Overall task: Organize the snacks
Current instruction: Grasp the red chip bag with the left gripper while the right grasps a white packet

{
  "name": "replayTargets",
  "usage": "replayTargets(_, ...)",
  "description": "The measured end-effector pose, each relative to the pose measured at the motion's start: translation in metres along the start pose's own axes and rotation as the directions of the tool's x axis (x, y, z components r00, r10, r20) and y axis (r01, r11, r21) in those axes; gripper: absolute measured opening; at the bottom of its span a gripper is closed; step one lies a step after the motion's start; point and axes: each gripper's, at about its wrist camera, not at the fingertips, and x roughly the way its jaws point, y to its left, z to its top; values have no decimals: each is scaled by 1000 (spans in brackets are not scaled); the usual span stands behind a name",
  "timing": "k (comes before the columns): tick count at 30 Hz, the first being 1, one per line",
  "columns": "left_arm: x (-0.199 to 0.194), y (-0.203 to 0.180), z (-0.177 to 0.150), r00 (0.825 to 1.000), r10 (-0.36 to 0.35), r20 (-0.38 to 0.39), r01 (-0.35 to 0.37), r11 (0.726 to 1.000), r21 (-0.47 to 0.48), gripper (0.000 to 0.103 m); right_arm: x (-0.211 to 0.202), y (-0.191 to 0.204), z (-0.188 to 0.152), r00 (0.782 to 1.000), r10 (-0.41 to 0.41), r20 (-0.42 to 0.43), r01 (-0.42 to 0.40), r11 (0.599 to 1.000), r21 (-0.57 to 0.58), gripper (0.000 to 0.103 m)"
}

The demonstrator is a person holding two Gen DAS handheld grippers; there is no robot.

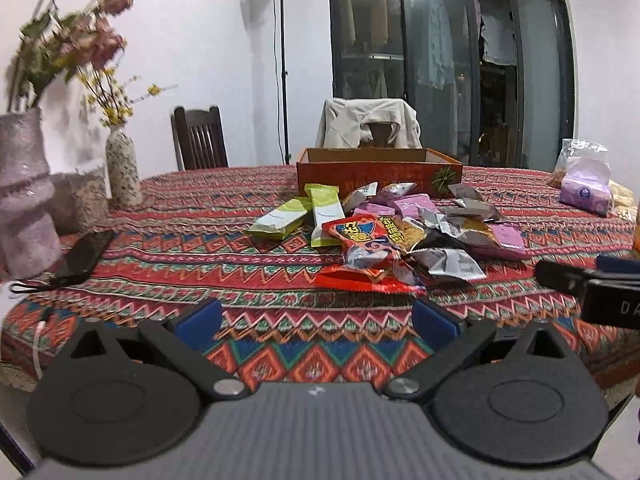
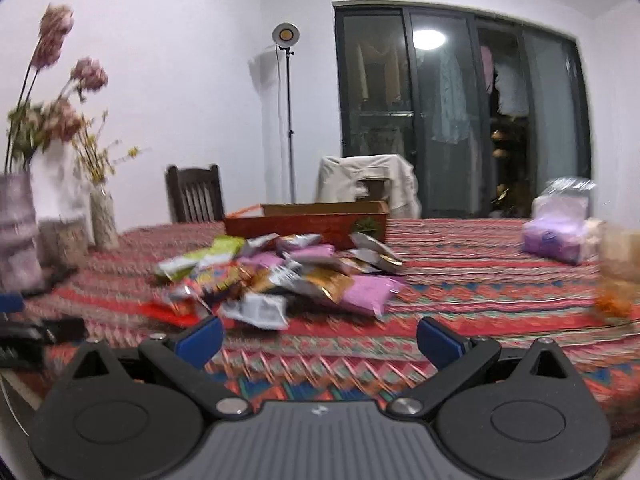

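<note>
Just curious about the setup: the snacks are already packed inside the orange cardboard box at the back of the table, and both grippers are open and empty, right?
Not quite. The snacks lie in a loose pile on the tablecloth in front of the orange cardboard box, not inside it; the left wrist view shows this clearly. The rest holds: the left gripper and right gripper are open and empty.

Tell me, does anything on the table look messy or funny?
Yes. The snack packets lie in a jumbled heap on the tablecloth, overlapping at all angles, just in front of the open cardboard box. No packets show inside the box from here. Nothing looks torn or spilled.
</note>
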Motion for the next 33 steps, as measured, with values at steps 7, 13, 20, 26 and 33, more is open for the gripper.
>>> replayTargets(7,48,13,25,998,-51,-46,49,998,-44,103,79,6,21,977,91,-193,-82,995,55,87)
replayTargets(13,88,10,40,990,-123,-63,120,992,-50,103,132,19,29,962,127,-242,-120,992,42,74)
replayTargets(20,131,-8,49,978,-169,-121,166,985,-40,102,161,16,33,941,140,-308,-150,989,-10,45)
replayTargets(26,163,-35,49,967,-156,-203,153,988,-31,100,131,-12,29,944,106,-312,-120,992,-27,40)
replayTargets(33,158,-44,40,976,-79,-205,83,996,13,52,110,-31,21,947,120,-298,-127,992,-4,40)
